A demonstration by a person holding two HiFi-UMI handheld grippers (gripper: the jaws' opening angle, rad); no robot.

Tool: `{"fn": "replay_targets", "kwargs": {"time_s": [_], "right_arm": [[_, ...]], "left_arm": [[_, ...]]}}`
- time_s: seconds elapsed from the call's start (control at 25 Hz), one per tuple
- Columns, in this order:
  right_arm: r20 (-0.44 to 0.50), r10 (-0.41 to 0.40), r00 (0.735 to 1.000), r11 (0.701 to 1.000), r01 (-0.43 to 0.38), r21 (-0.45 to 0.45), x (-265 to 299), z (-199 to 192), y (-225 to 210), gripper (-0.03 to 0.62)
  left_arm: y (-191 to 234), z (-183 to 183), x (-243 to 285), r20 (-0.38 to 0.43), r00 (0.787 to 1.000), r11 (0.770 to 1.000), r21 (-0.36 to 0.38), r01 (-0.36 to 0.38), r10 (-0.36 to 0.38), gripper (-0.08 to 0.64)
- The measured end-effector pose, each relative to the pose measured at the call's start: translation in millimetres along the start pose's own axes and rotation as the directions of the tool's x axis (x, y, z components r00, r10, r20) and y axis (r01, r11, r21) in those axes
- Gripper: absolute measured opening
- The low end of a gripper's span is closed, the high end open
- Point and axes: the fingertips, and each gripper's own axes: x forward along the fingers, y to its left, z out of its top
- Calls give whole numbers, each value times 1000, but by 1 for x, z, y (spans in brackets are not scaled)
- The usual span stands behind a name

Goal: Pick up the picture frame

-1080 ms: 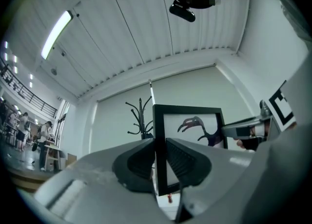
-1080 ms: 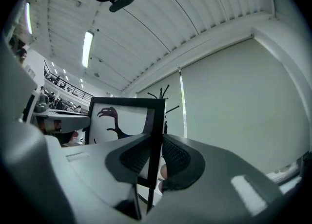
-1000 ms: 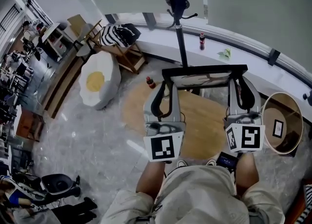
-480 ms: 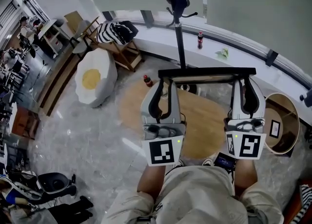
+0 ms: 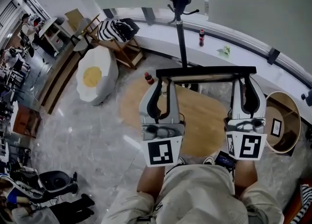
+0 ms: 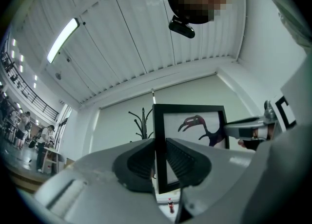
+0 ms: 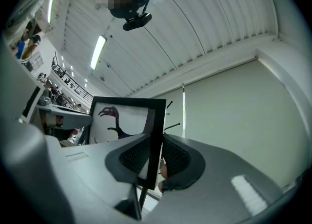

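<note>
Above the table [image 5: 204, 130], the frame [image 5: 207, 71] hangs clear. The left gripper [image 5: 163, 84] and the right gripper [image 5: 246, 83] each pinch one of its side bars. Over the last second it has risen slightly and tipped upright, so the pickup looks essentially done.

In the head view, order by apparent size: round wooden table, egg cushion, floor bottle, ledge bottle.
1. round wooden table
2. egg cushion
3. floor bottle and ledge bottle: about alike, not ranked.
</note>
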Motion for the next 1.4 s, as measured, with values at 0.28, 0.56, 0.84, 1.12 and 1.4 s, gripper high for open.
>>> {"fn": "replay_targets", "kwargs": {"time_s": [0.28,0.56,0.84,1.12,1.4], "right_arm": [[-4,1,1000,1000,0,7,-3,0,-2,77],[-12,6,1000,1000,-6,1,-3,-2,-1,77],[-20,10,1000,1000,-10,-10,-4,-4,0,77],[-32,9,999,1000,-9,-12,-4,-7,0,77],[-48,8,999,1000,-9,-22,-2,-13,-8,78]], "left_arm": [[-4,6,-3,12,1000,1000,11,3,-4,80],[-3,1,-4,5,1000,1000,1,6,-6,80],[-2,-3,-3,-6,1000,1000,-26,10,-10,80],[-3,-4,-2,-10,1000,1000,-20,15,-16,80],[-9,-8,4,-10,1000,999,-34,16,-16,80]]}}
